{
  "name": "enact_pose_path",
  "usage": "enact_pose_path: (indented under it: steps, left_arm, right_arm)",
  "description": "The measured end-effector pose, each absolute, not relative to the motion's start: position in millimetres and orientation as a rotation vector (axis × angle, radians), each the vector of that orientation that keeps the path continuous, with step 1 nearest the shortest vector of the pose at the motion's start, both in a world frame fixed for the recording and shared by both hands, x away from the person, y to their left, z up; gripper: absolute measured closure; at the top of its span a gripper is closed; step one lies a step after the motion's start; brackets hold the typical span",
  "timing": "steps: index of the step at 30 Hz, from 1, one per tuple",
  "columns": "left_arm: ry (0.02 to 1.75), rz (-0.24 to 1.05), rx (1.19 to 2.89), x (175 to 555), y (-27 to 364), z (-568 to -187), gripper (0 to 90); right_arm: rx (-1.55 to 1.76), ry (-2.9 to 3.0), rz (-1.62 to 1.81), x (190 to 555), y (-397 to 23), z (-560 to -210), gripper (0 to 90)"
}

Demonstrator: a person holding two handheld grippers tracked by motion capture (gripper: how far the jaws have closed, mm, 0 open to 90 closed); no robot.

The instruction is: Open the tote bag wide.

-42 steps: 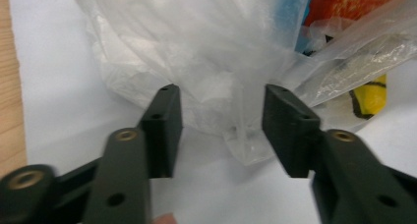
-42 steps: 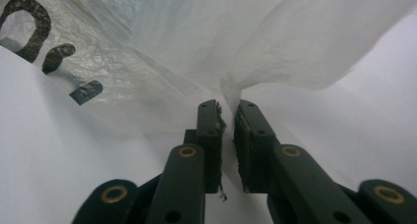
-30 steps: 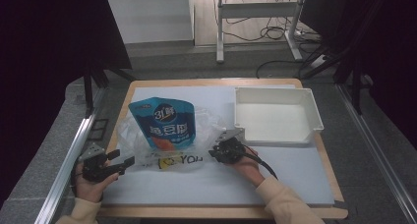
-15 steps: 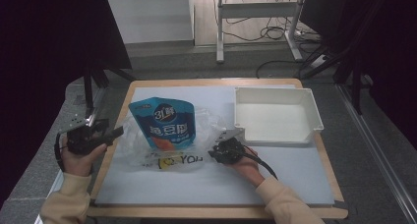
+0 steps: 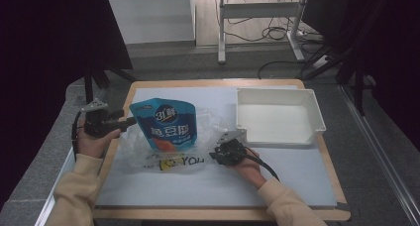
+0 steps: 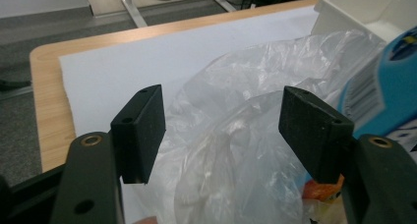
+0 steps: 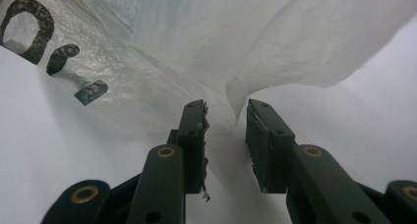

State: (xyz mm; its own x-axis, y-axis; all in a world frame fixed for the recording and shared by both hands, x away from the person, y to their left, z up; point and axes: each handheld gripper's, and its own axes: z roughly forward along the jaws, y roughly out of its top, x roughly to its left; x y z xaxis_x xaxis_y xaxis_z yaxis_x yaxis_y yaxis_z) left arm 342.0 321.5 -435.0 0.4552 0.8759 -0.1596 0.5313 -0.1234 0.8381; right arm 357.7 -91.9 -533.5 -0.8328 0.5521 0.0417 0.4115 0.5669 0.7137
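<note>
Lying crumpled on the white-covered table [image 5: 198,186], the clear thin plastic bag [image 5: 148,154] sits just left of the white rectangular plastic tray [image 5: 317,122], the blue printed pouch [image 5: 166,124] resting on it. The right hand-held gripper [image 7: 226,117] has a fold of the bag between its narrow jaws; whether it is clenched I cannot tell. The left hand-held gripper [image 6: 221,123], released, its jaws just narrowing, hovers left of the bag.

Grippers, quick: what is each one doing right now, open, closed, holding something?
Left gripper: open, nothing gripped, jaws just been closing a little.
Right gripper: jaws narrowly apart around a fold of the plastic bag; grip cannot be told.
</note>
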Motion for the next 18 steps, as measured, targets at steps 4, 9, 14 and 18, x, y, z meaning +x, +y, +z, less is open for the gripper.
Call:
enact_pose_path:
  steps: [4,9,14,18]
  left_arm:
    - [1.206,0.455,1.83,351,319,-441,39.9]
    - [1.19,0.417,1.856,351,315,-447,64.3]
    - [1.171,0.378,1.885,348,312,-448,82.3]
    - [1.16,0.385,1.892,345,311,-447,85.9]
  right_arm:
    - [0.811,2.612,1.116,358,-92,-534,68.0]
    - [0.808,2.612,1.116,358,-92,-534,67.9]
    - [0.805,2.608,1.117,358,-92,-534,68.0]
    - [0.803,2.609,1.118,358,-92,-534,67.9]
